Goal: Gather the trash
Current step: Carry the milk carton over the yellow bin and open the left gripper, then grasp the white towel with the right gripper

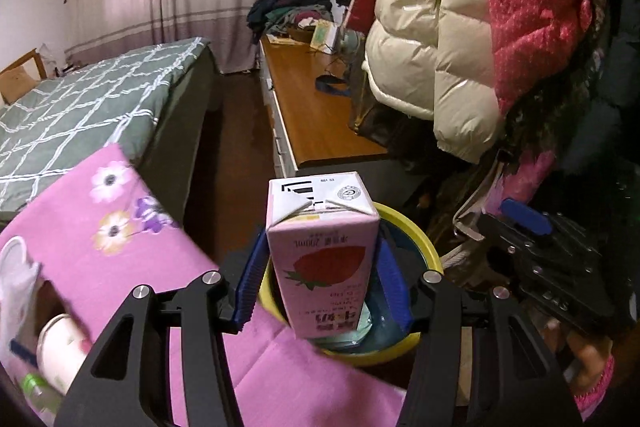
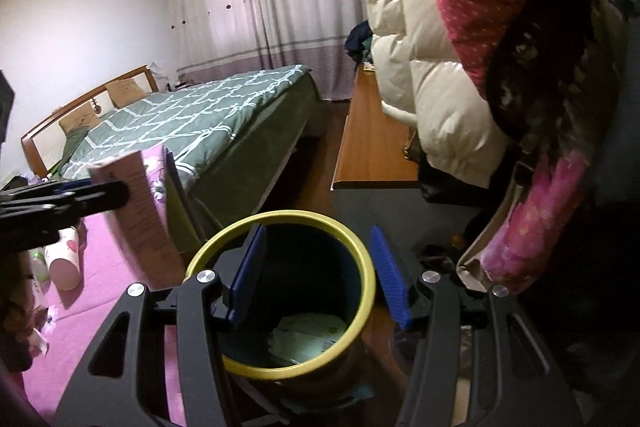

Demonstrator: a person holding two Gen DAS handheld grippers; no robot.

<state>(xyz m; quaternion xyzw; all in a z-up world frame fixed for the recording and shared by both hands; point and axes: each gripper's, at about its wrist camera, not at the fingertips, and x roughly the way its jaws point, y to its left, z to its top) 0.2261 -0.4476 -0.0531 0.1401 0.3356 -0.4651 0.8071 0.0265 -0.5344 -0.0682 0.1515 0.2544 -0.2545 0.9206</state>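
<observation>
The left gripper [image 1: 322, 275] has its jaws clamped on a pink strawberry milk carton [image 1: 320, 251], held upright right over the mouth of the yellow-rimmed bin [image 2: 288, 291]. The right gripper [image 2: 320, 275] hangs just above that bin with jaws apart and nothing between them; paper scraps lie at the bottom. Beside it spreads the pink floral cloth [image 1: 120, 219], then the green quilted bed [image 2: 192, 119], the wooden desk [image 1: 316, 107] and curtains beyond.
</observation>
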